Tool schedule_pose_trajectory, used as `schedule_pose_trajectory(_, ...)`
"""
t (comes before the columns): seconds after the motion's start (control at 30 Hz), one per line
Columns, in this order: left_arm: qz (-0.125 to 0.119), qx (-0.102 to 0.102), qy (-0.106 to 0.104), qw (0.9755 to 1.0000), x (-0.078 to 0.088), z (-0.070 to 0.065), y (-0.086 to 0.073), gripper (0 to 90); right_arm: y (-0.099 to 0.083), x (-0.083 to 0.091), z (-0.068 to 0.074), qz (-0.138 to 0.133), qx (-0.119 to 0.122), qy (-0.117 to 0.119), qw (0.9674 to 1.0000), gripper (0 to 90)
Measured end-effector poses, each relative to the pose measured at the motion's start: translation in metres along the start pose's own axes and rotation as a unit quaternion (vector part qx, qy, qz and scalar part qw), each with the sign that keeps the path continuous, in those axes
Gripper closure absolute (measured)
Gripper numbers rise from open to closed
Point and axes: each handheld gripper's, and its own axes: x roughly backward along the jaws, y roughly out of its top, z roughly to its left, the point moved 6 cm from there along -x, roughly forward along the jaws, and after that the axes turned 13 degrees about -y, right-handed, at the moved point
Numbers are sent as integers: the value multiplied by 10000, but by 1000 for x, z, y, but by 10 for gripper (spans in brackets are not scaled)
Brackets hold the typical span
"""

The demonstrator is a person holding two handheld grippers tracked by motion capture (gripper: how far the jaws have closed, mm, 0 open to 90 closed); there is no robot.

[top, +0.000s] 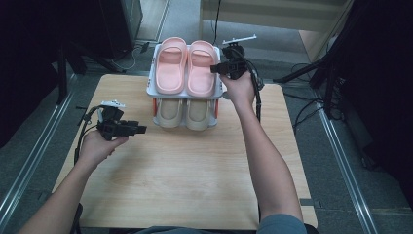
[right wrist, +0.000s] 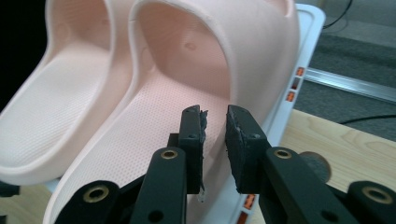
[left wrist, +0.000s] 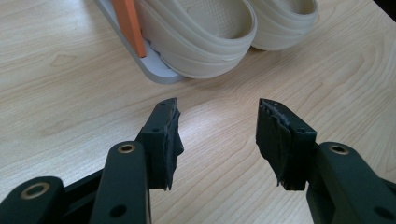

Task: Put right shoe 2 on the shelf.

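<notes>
Jaws of right gripper (right wrist: 215,116) (nearly closed) above pink slipper (right wrist: 154,107).

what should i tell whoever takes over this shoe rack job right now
Left claw: open, nothing in it, held low over the table left of the rack, aimed at the beige slippers.
Right claw: jaws nearly together with a small gap, nothing visibly clamped, at the right edge of the right pink slipper.
Things: the pink pair sits on the rack's top shelf, the beige pair on the bottom shelf.
Done: both pairs appear to be racked.
Left: probably only easing the right claw away; check that the pink slipper sits squarely.
</notes>
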Motion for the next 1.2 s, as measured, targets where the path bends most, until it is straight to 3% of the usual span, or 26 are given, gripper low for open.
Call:
schedule_pose_trajectory(0.17, 13, -15, 2, 10000, 0, 0, 0, 493, -1, 1, 5, -64, 205, -89, 9997, 766)
schedule_pose_trajectory(0.27, 0, 3, -6, 10000, 0, 0, 0, 493, -2, 1, 2, -42, 102, -50, 9999, 753)
schedule_pose_trajectory(0.43, 42, 42, -21, 10000, -3, 2, -1, 492, -5, 7, 1, -193, 235, -50, 9995, 733)
schedule_pose_trajectory(0.67, -22, 99, 4, 9999, 0, 2, 0, 492, -12, 23, 2, -388, 375, 145, 9984, 708)
schedule_pose_trajectory(0.83, -101, 52, 13, 9999, 2, -1, 0, 491, -21, 37, 1, -568, 426, 266, 9971, 703)
schedule_pose_trajectory(1.07, 3, 34, 1, 10000, 2, -1, -3, 488, -41, 55, -3, -636, 531, 375, 9959, 701)
schedule_pose_trajectory(1.2, -63, 56, 4, 10000, 2, -2, -2, 486, -51, 63, -5, -667, 599, 413, 9951, 695)
